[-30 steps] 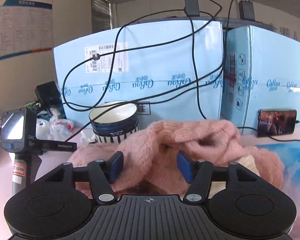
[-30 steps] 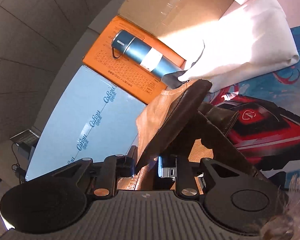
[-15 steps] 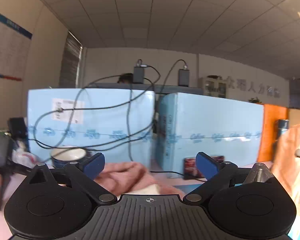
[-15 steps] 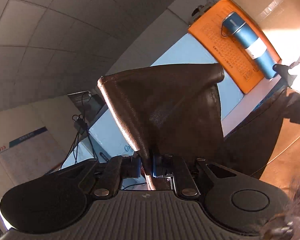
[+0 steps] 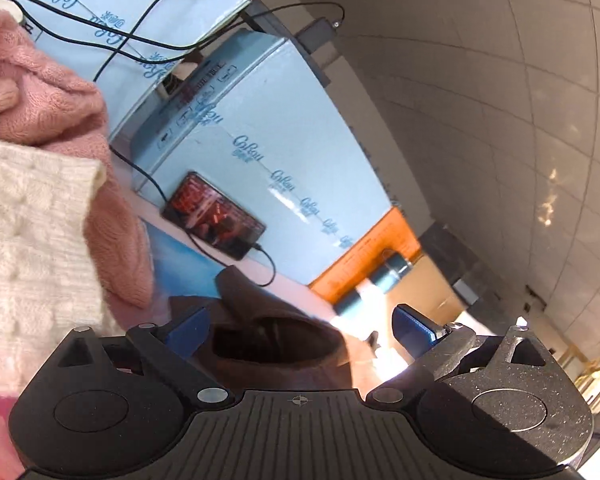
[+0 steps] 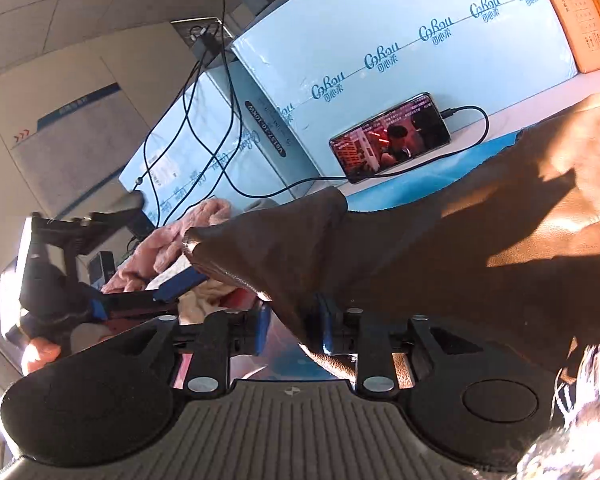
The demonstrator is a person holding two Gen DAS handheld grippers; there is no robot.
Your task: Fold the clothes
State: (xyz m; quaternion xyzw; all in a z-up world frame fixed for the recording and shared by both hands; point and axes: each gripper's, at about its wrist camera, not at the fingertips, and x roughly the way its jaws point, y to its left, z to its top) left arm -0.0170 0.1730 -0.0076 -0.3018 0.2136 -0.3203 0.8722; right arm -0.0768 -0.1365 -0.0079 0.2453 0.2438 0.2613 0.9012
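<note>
A brown leather garment (image 6: 440, 240) hangs from my right gripper (image 6: 294, 330), which is shut on a fold of it. Its free corner (image 6: 268, 236) juts left. In the left wrist view the same brown leather (image 5: 276, 336) lies between the wide-open blue fingers of my left gripper (image 5: 300, 328), not pinched. The left gripper also shows in the right wrist view (image 6: 180, 282), at the garment's corner. A pink knit sweater (image 5: 40, 92) and a cream knit piece (image 5: 28, 232) lie heaped at the left.
Light blue cartons (image 6: 400, 40) stand along the back with black cables (image 6: 204, 112) draped over them. A phone (image 6: 390, 136) with a lit screen leans against a carton. An orange box (image 5: 364, 256) and a blue flask (image 5: 380, 280) sit further right.
My left gripper has swung away from the pink sweater, opened wide and come to the brown garment. My right gripper has lifted and turned with the garment still in it.
</note>
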